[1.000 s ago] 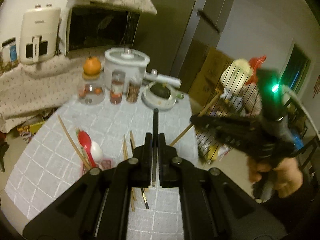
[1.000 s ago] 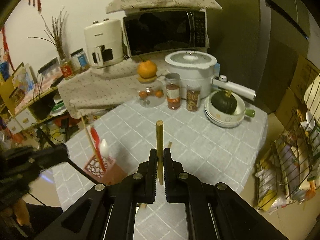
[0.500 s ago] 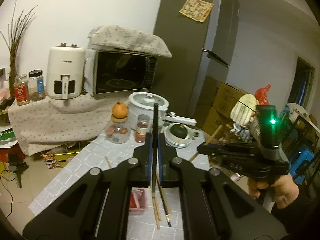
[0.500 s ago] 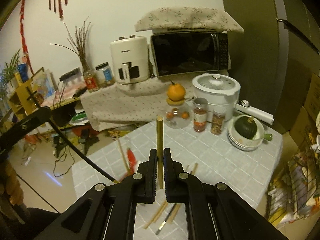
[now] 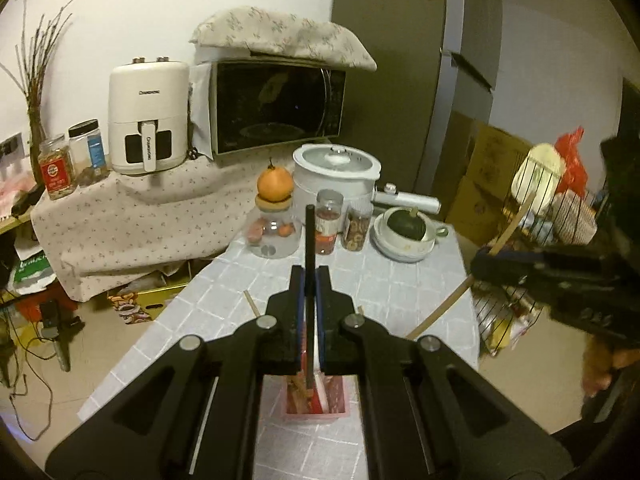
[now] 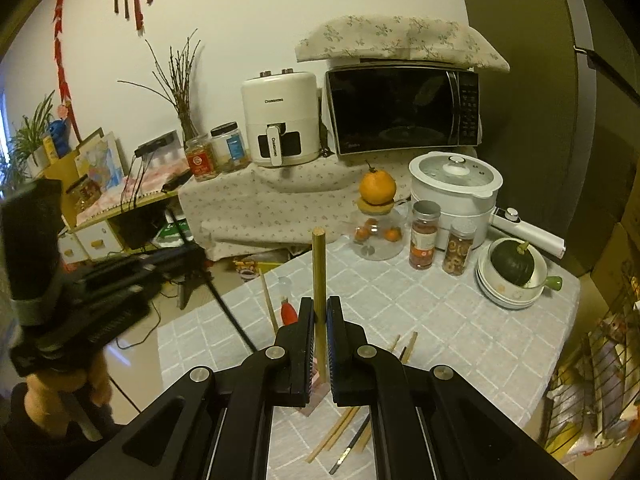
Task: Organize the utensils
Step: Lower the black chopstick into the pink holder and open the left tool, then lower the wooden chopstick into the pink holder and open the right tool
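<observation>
The left gripper (image 5: pixel 307 280) is clamping a black chopstick (image 5: pixel 309 248) tight between its fingers, jaws closed right down on it, with the stick standing up and its lower end dipping into a pink utensil holder (image 5: pixel 316 400) that's sitting on the checked tablecloth (image 5: pixel 400 292). The right gripper (image 6: pixel 318 312) is doing the same thing with a wooden chopstick (image 6: pixel 319 268), jaws squeezing it, stick pointing up; in the left wrist view that chopstick is slanting across the table's right edge. A few loose chopsticks (image 6: pixel 340 432) are lying on the cloth just beside the holder, and a red spoon (image 6: pixel 289 311) is poking up near the right gripper's left finger. Toward the back of the table a white rice cooker (image 6: pixel 454 192), two spice jars (image 6: pixel 424 240), a glass jar with an orange (image 6: pixel 377 187) on top, and a stack of bowls holding a dark green squash (image 6: pixel 512 262) are crowding the far end. Behind those, a microwave (image 6: pixel 404 108) and an air fryer (image 6: pixel 280 118) are sitting on a cloth-covered counter. A wire rack (image 5: pixel 552 216) is standing off the table's right side.
</observation>
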